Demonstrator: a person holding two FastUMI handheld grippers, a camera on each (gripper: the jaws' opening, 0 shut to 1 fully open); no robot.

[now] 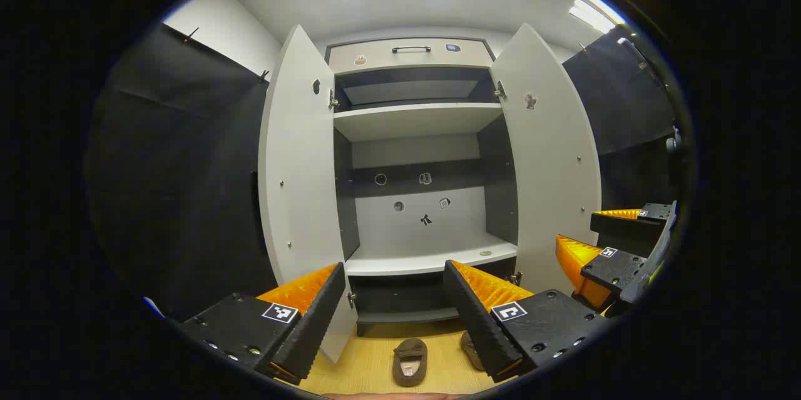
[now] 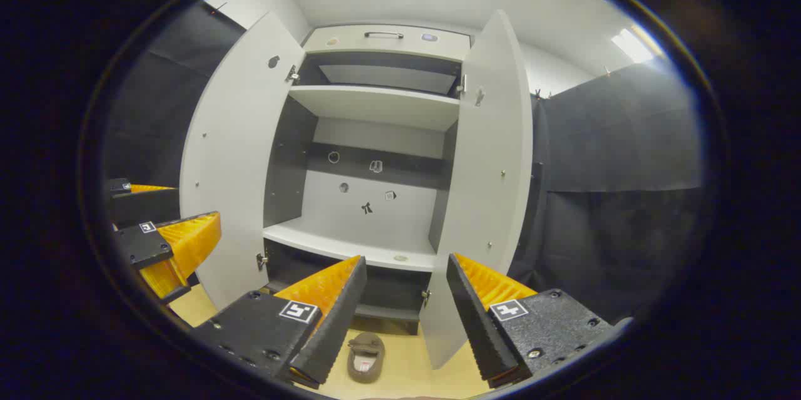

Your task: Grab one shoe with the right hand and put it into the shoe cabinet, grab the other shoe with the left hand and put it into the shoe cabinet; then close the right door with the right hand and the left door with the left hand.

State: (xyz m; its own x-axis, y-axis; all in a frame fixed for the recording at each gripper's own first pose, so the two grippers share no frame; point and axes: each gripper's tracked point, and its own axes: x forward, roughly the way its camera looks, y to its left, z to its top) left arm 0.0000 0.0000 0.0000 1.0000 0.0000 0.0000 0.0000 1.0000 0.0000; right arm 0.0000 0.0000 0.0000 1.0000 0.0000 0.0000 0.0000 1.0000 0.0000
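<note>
**Both grippers held open before the open shoe cabinet, shoes on the floor**

The shoe cabinet (image 1: 416,156) stands with both doors swung wide. The left door (image 1: 300,181) and the right door (image 1: 551,156) angle outward, and the pale shelves inside carry no shoes. A few small stickers dot the back panel, and a drawer with a dark handle (image 1: 411,48) runs across the top.

The left gripper (image 1: 394,300) is held in front of the cabinet's lower shelf, its jaws spread wide with nothing between them. The right gripper (image 2: 407,300) is held beside it, likewise spread apart and holding nothing; it also appears at the right edge of the left gripper view.

Two brown shoes lie on the wooden floor (image 1: 369,362) just in front of the cabinet's base. One shoe (image 1: 410,360) sits with its opening up, between the two open doors. The other shoe (image 1: 470,350) lies just to its right, mostly hidden behind a finger of the left gripper. In the right gripper view one shoe (image 2: 366,356) shows between the fingers, close to the cabinet's front edge.
</note>
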